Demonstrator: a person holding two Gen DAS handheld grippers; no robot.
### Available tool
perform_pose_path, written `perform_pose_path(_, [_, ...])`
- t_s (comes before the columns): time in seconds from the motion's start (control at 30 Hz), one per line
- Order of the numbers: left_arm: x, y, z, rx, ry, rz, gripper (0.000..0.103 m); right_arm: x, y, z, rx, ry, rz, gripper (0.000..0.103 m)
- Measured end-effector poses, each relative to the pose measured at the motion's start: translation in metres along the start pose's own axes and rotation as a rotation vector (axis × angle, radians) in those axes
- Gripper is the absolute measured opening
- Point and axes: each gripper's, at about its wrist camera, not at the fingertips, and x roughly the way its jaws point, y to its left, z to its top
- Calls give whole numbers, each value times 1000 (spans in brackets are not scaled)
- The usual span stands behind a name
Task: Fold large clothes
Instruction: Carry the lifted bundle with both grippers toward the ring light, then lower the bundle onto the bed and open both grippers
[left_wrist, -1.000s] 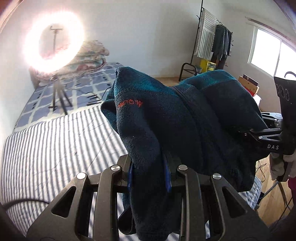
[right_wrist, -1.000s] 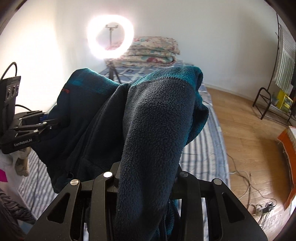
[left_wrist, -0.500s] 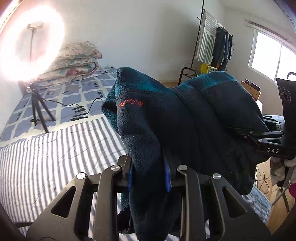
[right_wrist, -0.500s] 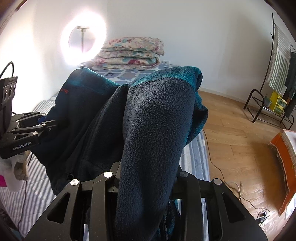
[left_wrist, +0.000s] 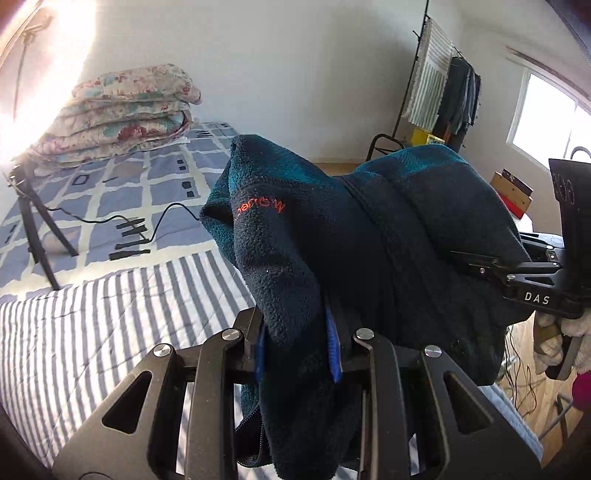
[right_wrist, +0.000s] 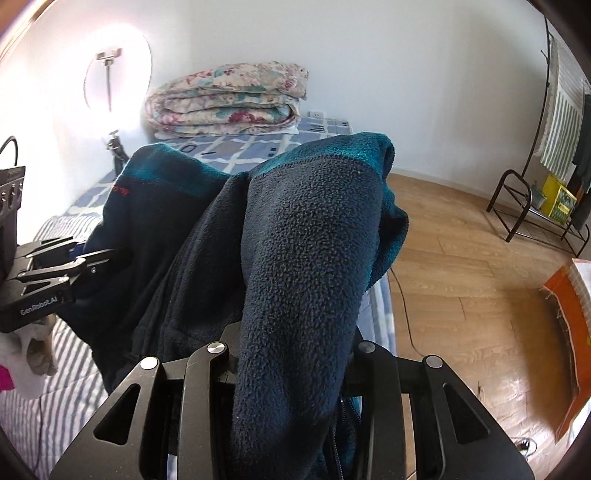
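Observation:
A dark navy fleece jacket (left_wrist: 369, 236) with teal trim and an orange logo hangs in the air between both grippers, above the striped bed (left_wrist: 92, 332). My left gripper (left_wrist: 297, 347) is shut on a bunched fold of it, blue pads pressing the fleece. In the right wrist view the same jacket (right_wrist: 310, 258) drapes over my right gripper (right_wrist: 291, 354), which is shut on a thick fold; its fingertips are hidden by the cloth. Each gripper shows in the other's view, the right gripper (left_wrist: 480, 264) at the right and the left gripper (right_wrist: 96, 258) at the left, both clamped on the jacket.
A folded floral quilt (left_wrist: 122, 110) lies at the head of the bed. A ring light on a tripod (left_wrist: 33, 221) stands on the bed with a cable. A clothes rack (left_wrist: 443, 96) and wooden floor (right_wrist: 461, 277) lie to the right.
Both grippers have carried the jacket sideways along the bed; the ring light has slid toward the left of both views and the quilt has come closer. The grips are unchanged.

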Motion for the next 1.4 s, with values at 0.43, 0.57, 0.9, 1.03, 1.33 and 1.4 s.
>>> perform_pose_path(0.43, [97, 8, 10, -76, 56, 35, 24, 87, -48, 17, 4, 40, -10, 31])
perform_pose_path(0.57, [112, 15, 4, -77, 67, 59, 24, 108, -51, 17, -3, 56, -4, 31])
perform_pose_path(0.9, [126, 30, -3, -72, 88, 99, 25, 133, -84, 13, 67, 108, 26, 39])
perform_pose_path(1.03, [124, 34, -6, -71, 100, 104, 28, 138, -102, 5, 143, 131, -12, 55])
perform_pose_path(1.33, [93, 29, -8, -46, 69, 119, 33, 119, -104, 1, 184, 96, -112, 59])
perform_pose_path(1.4, [81, 27, -9, -47, 58, 110, 33, 112, -102, 2, 186, 85, -122, 59])
